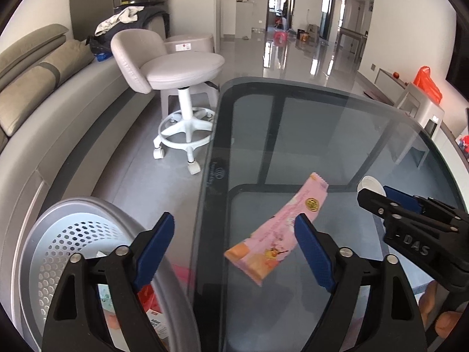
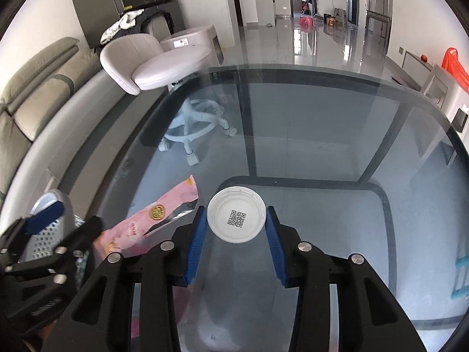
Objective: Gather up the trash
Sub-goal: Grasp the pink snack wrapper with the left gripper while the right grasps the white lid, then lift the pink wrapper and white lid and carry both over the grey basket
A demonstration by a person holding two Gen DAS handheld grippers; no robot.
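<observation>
We hold two grippers over a glass table (image 2: 322, 123) on which two pieces of trash lie: a pink snack wrapper (image 1: 278, 228) and a white plastic lid (image 2: 236, 218) with a QR code inside it. The right gripper (image 2: 233, 215) has its blue pads on both sides of the lid, very near to its rim, because this is the piece we want to pick next. We think the pads already touch the rim, but the view does not show clearly whether they press it, so we cannot tell if the lid is clamped.

The left gripper (image 1: 236, 227) hangs with its fingers wide apart and holds nothing. Its right finger stands just in front of the wrapper, which lies flat and diagonal on the glass. Beside the table edge, low on the left, stands a white perforated trash basket (image 1: 55, 234) with some packages already in it. It is placed there, we judge, so that each piece goes a short way from table to basket.
</observation>
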